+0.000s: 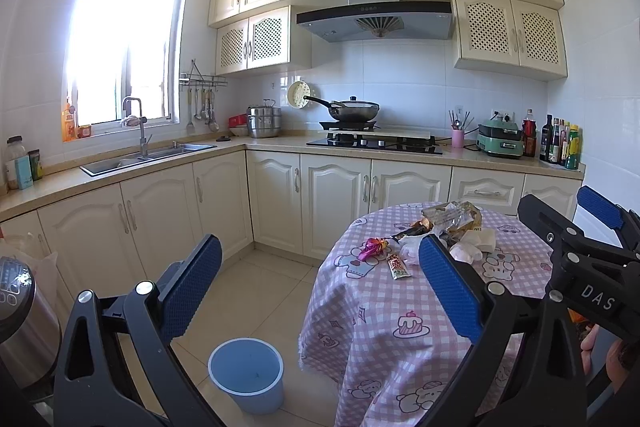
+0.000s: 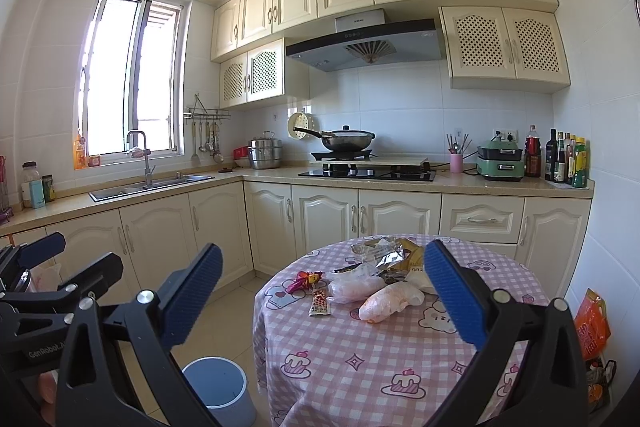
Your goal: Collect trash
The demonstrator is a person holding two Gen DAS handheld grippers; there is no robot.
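**Two open grippers, nothing picked up yet**

Both the left gripper [image 1: 320,275] and right gripper [image 2: 324,291] hang with fingers spread wide, empty. The trash [image 2: 372,279], wrappers and crumpled bags, lies heaped on the table [image 2: 360,367]. The bin [image 2: 218,387] stands on the floor left of the table. Best to pinch the nearest loose wrapper [image 2: 320,303] first, low and flat.
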